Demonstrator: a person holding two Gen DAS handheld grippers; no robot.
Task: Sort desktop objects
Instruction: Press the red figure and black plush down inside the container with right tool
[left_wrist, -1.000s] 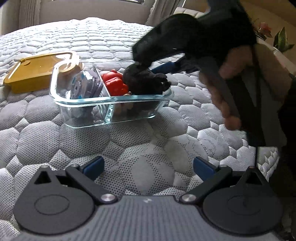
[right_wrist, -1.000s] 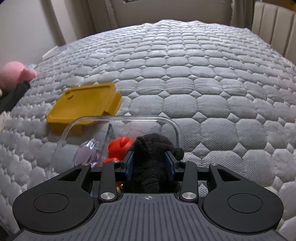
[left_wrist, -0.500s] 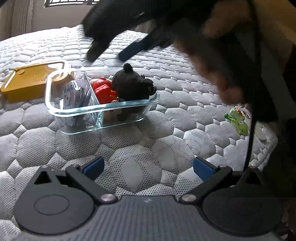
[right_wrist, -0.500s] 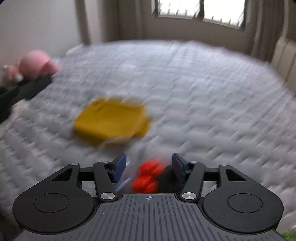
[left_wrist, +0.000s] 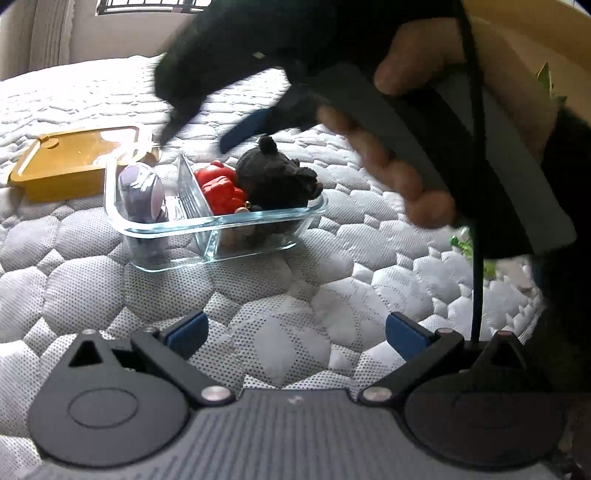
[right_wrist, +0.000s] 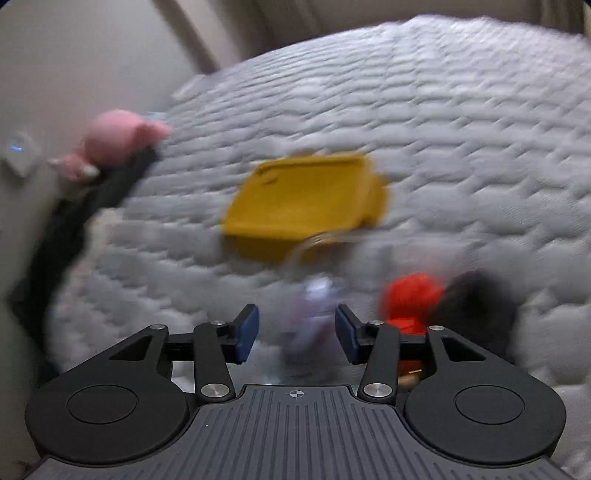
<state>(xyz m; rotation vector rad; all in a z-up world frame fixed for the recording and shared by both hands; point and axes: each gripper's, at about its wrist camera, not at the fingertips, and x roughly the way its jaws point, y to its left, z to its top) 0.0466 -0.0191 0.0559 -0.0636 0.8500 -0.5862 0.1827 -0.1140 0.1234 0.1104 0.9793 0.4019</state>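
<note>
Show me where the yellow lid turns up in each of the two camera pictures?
Left wrist view: yellow lid at far left, on the mattress just behind the glass container.
Right wrist view: it lies mid-frame, blurred, above the gripper's fingers.
Shared landmark: the red toy in the container.

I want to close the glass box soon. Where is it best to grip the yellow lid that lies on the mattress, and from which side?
Probably grip the yellow lid by its long near edge, coming from above, on the side away from the glass container. It lies flat on the mattress, its raised rim offers the pads a hold, and that edge looks free of other objects.
</note>
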